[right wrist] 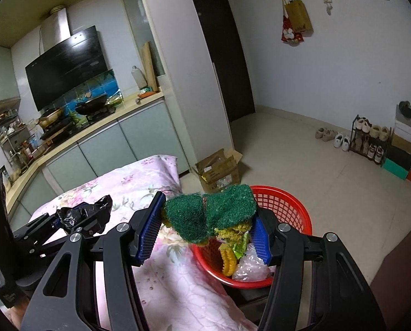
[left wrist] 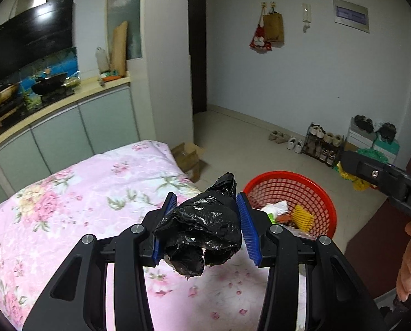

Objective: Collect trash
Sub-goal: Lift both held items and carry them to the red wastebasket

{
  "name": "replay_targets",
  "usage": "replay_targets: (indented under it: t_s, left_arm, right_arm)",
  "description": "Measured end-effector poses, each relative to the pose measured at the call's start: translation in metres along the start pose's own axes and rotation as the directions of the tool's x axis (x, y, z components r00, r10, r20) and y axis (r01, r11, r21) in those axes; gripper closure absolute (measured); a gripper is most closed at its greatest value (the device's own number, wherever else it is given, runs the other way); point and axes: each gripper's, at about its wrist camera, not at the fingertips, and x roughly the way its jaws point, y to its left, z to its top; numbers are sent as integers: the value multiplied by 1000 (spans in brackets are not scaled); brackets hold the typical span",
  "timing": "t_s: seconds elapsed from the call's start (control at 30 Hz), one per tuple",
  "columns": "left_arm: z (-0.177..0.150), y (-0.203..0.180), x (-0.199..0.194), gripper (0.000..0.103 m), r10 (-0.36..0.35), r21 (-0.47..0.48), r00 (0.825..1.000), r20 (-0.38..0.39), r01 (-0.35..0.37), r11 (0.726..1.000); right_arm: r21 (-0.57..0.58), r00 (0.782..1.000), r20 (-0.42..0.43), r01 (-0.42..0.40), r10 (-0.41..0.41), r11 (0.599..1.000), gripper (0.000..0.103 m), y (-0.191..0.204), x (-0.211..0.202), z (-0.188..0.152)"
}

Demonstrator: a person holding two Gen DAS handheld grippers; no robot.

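In the left wrist view my left gripper (left wrist: 205, 204) is shut on a crumpled black plastic bag (left wrist: 202, 226), held above the edge of the pink floral cloth (left wrist: 81, 207). Just to its right, on the floor, stands a red mesh basket (left wrist: 320, 193) with white paper, a yellow ridged piece and wrappers inside. In the right wrist view my right gripper (right wrist: 209, 216) is shut on a folded green scouring sponge (right wrist: 211, 212) with a yellow underside, hanging over the near rim of the red basket (right wrist: 288, 204). The left gripper (right wrist: 75, 220) with the black bag (right wrist: 78, 213) shows at the left.
The floral cloth covers a low surface beside the kitchen counter (left wrist: 67, 102). An open cardboard box (right wrist: 219, 171) sits on the floor behind the basket. A shoe rack (right wrist: 368, 140) and stacked shoeboxes (right wrist: 409, 151) line the right wall. A person's fingers (left wrist: 406, 270) show at the right edge.
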Motion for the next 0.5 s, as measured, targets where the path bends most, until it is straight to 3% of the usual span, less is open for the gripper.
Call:
replay_targets:
  t_s: [0.5]
  left_arm:
    - [7, -34, 51, 60, -71, 50, 994, -82, 75, 996]
  right_arm:
    - [57, 998, -48, 39, -36, 998, 48, -28, 28, 2]
